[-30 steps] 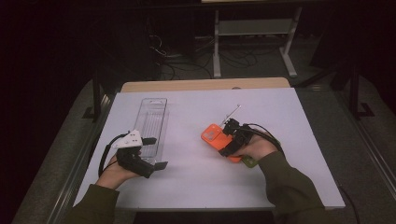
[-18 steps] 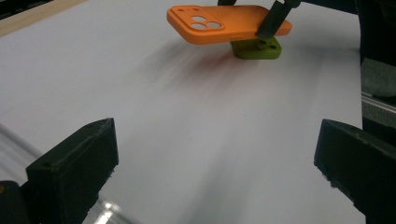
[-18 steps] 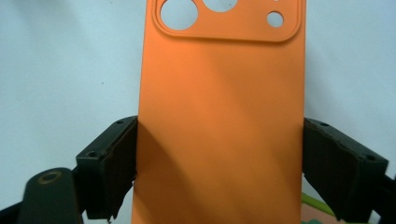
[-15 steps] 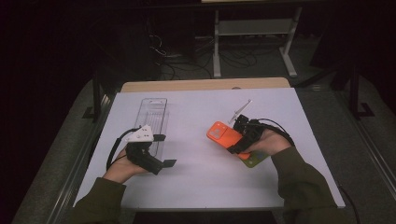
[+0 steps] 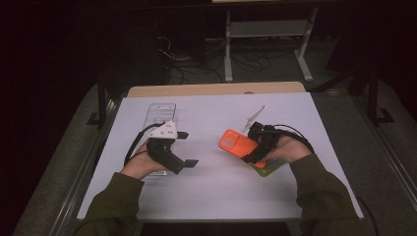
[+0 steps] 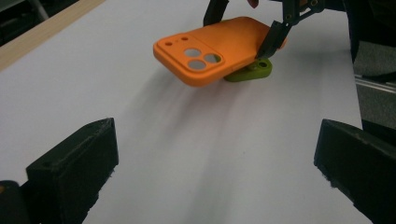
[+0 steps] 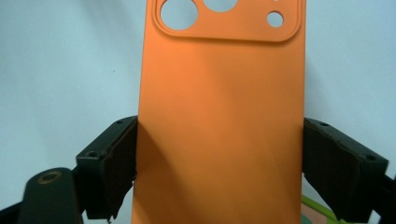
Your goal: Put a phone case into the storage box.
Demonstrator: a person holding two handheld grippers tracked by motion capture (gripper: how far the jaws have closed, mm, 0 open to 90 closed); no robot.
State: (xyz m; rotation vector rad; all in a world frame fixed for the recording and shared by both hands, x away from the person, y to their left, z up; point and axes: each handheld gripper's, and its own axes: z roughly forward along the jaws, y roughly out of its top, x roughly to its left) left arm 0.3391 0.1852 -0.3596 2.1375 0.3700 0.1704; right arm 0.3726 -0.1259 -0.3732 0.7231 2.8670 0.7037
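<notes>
Right tool [image 5: 250,150]: clamps the orange case [image 5: 237,143] by its long edges, between the jaws, lifted off the tabletop [image 5: 216,191].
Left tool [image 5: 187,148]: jaws wide apart, nothing between them; case well ahead.
Green piece [image 5: 268,168]: under the case.

Left gripper [image 5: 189,149]: shifted toward 1 o'clock, off the clear tray [image 5: 162,114], apparently lifted. Orange phone case [image 5: 237,142], clamped in right gripper [image 5: 252,150]: carried slightly toward 3 o'clock.
</notes>
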